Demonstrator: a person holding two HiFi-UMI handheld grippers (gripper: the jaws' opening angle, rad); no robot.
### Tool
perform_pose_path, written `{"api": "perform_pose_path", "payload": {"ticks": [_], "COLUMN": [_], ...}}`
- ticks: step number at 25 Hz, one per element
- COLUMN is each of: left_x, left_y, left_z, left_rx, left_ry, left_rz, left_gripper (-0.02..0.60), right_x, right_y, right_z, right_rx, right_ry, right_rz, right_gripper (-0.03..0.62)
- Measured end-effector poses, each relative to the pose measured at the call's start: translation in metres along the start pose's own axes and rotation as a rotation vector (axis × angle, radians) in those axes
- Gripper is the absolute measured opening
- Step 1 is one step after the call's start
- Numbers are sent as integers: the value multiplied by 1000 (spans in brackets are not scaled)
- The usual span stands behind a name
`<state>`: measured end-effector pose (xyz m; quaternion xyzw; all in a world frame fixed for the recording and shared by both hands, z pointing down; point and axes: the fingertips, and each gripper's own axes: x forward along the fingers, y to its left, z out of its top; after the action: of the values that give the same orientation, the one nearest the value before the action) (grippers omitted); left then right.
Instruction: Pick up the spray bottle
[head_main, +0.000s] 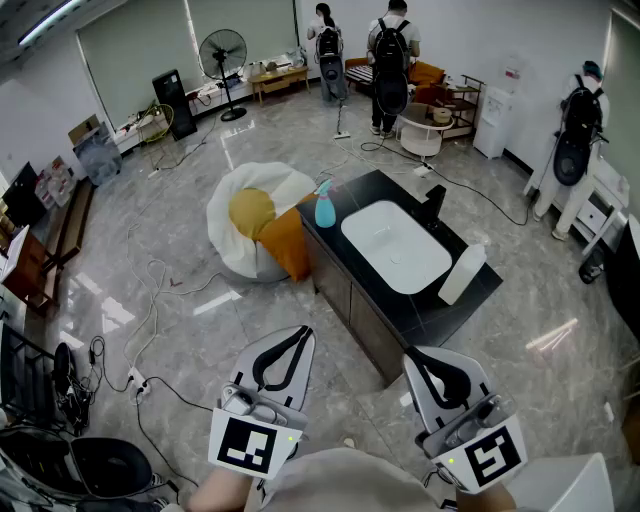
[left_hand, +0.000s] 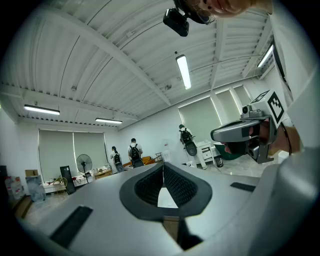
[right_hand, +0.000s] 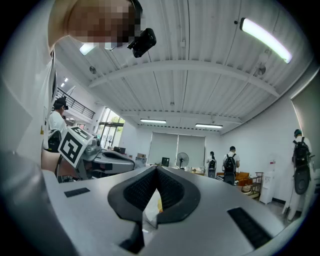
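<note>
The spray bottle (head_main: 325, 205) is pale blue with a light trigger head. It stands upright on the far left corner of a black counter (head_main: 470, 305), beside a white sink basin (head_main: 396, 245). My left gripper (head_main: 305, 329) and right gripper (head_main: 408, 351) hang side by side in the near foreground, well short of the counter and apart from the bottle. Both point level into the room, with their jaw tips meeting and nothing between them. The left gripper view shows its own gripper (left_hand: 163, 167) shut; the right gripper view shows its own gripper (right_hand: 157, 169) shut. Neither gripper view shows the bottle.
A white bottle (head_main: 461, 272) lies on the counter's right side, and a black tap (head_main: 434, 200) stands behind the sink. A white beanbag with yellow and orange cushions (head_main: 255, 225) sits left of the counter. Cables (head_main: 150, 300) trail over the floor. People with backpacks (head_main: 391, 60) stand far back.
</note>
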<state>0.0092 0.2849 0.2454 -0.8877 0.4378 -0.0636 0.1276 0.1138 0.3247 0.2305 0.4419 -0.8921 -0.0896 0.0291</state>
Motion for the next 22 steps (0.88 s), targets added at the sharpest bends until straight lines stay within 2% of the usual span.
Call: {"api": "perform_pose_path", "payload": {"ticks": [8, 14, 18, 19, 20, 21, 22], "left_x": [1, 1, 1, 0, 0, -1, -2], "left_y": [-14, -20, -26, -28, -29, -30, -31], "left_z": [-2, -1, -2, -3, -3, -4, -5], "left_rx": [-20, -18, -5, -5, -7, -8, -8], "left_ry": [20, 23, 25, 27, 29, 30, 33], "left_rz": [7, 2, -4, -5, -3, 0, 3], "left_gripper": [25, 25, 25, 25, 25, 25, 25], "right_x": [-14, -18, -26, -28, -29, -30, -29], "right_y": [-16, -16, -25, -26, -26, -27, -28], "right_z": [4, -1, 2, 4, 5, 5, 3], "right_rx": [58, 63, 103, 124, 145, 157, 155], "right_ry": [-56, -56, -99, -121, -140, -148, -144], "right_rz": [-24, -39, -69, -63, -52, -46, -46], "right_gripper": [26, 28, 28, 51, 216, 270, 272]}}
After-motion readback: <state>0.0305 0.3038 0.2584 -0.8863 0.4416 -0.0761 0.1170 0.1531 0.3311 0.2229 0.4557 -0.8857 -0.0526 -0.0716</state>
